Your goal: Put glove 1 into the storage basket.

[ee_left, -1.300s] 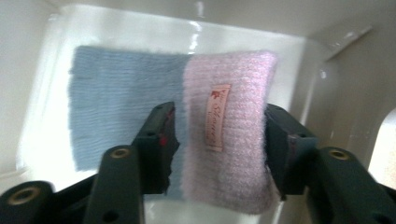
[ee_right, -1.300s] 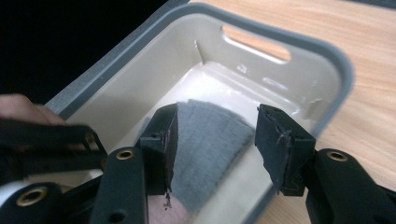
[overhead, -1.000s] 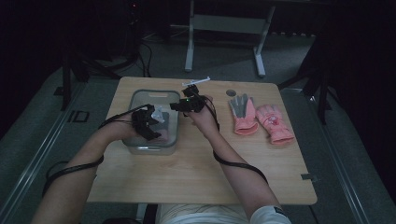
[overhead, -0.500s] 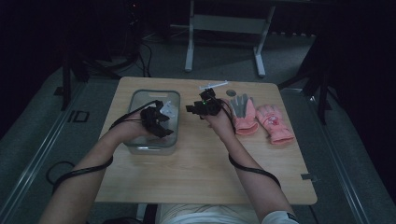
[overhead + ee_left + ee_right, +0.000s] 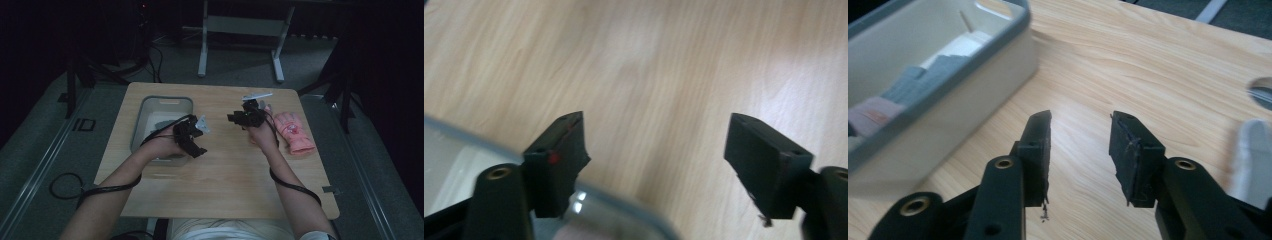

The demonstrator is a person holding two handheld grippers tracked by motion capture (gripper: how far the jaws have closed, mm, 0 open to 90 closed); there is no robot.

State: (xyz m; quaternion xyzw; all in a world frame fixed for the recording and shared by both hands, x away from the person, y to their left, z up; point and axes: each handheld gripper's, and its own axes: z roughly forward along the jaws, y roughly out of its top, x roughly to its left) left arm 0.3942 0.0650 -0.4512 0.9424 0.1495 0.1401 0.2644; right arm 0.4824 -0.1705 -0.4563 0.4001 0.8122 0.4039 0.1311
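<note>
Both grippers are held empty above the desk. The left gripper, earlier over the bin, has been drawn past its near corner, jaws just spread. The right gripper, jaws narrowing, has been shifted toward the pink glove.

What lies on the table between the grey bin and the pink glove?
In the high view, both grippers, left and right, hang over bare wood between the grey bin and the pink glove.

Both forearms are extended forward from the near edge. The left tool is held with its jaws wide apart, just opened, nothing between them. The right tool is held narrower, jaws just closing, empty.
</note>
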